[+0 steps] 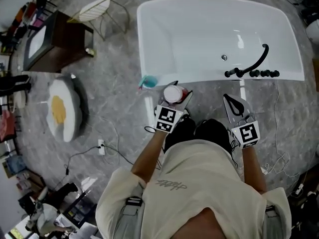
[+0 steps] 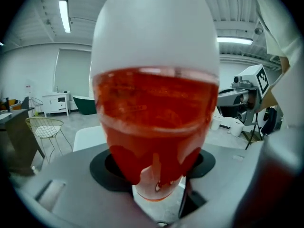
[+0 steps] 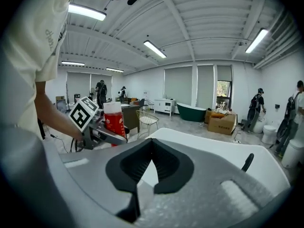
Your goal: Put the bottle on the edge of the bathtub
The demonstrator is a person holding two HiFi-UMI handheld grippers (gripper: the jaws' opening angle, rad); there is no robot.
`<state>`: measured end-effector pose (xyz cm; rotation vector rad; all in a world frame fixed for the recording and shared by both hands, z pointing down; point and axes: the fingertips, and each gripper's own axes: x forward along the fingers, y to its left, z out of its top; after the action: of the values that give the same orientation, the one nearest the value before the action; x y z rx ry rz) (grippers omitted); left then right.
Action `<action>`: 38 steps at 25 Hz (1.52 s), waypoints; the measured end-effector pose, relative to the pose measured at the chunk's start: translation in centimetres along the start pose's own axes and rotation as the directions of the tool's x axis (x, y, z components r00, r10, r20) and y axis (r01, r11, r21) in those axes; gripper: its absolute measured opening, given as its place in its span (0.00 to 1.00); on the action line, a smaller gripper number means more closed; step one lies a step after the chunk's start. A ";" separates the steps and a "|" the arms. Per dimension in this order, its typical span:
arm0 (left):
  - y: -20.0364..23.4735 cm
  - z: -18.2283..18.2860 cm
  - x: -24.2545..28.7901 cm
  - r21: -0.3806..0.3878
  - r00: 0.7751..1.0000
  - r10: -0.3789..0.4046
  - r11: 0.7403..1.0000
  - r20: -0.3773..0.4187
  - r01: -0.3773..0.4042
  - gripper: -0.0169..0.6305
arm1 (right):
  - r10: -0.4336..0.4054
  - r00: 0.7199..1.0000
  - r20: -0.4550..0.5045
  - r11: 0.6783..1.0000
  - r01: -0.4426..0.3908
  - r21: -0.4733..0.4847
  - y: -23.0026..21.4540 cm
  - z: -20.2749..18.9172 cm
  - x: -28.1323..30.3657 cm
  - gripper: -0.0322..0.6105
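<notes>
**Surface and room.** A grey marbled floor [image 1: 117, 103] was recorded underfoot, in a large white-walled hall with a ribbed ceiling. At least five strip lights were counted in the right gripper view. Blinds were seen drawn over the far windows.

**Bathtubs, two.** One white bathtub [image 1: 209, 78] was set on the floor directly ahead, with one black tap set [image 1: 251, 67] mounted on its near edge toward the right. One dark green tub [image 3: 192, 112] was noted far off by the windows.

**Bottle, one.** A bottle [image 1: 173, 93] with a white cap and red label was held upright in the air. It was placed just in front of the white tub's near edge, close to its left corner, and was not resting on it.

**Grippers, two**, each fitted with one marker cube. The left gripper [image 1: 178, 102] was clamped on the bottle's body. The right gripper [image 1: 228, 99] was carried empty beside the tap set, its jaw tips brought together.

**Furniture and loose items.**
- One white wire chair [image 1: 97, 9] and one dark cabinet [image 1: 50, 44] were placed at the upper left.
- One fried-egg-shaped mat [image 1: 64, 108] was laid on the floor, well apart from the tub.
- One small teal object [image 1: 148, 81], not identifiable, was seen by the tub's left corner.
- One cardboard box [image 3: 222, 122] was noted near the green tub.

**Persons.** The wearer was seen from above in a cream shirt and two black shoes [image 1: 199, 131]. Four distant figures were counted.
</notes>
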<state>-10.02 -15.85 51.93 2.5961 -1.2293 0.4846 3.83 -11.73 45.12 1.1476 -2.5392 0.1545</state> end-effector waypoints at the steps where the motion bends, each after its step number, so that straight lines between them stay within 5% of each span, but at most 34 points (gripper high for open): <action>1: 0.2 -0.4 0.8 -0.006 1.000 -0.002 1.000 -0.005 0.001 0.49 | 0.000 1.000 -0.010 1.000 0.000 0.020 -0.1 -0.5 0.1 0.05; 7: 1.5 -3.9 6.0 -0.046 0.998 0.014 0.999 -0.056 -0.017 0.49 | 0.021 0.996 -0.081 0.993 -0.012 0.115 -1.8 -4.5 0.9 0.05; 16: 4.5 -11.4 13.3 -0.077 0.979 0.156 0.983 -0.132 -0.167 0.49 | 0.173 0.973 -0.150 0.975 -0.148 0.165 -3.6 -10.1 4.3 0.05; 24: 6.5 -16.0 16.6 -0.086 0.965 0.170 0.978 -0.200 -0.190 0.49 | 0.266 0.943 -0.199 0.954 -0.229 0.193 -4.0 -12.8 6.7 0.05; 38: 5.4 -16.2 16.9 -0.015 0.973 0.157 0.987 -0.169 -0.162 0.50 | 0.294 0.935 -0.198 0.948 -0.259 0.185 -4.6 -13.0 8.1 0.05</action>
<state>-7.39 -25.60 73.76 2.3877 -1.3813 0.6948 5.80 -17.35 59.96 0.7640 -2.5055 0.5319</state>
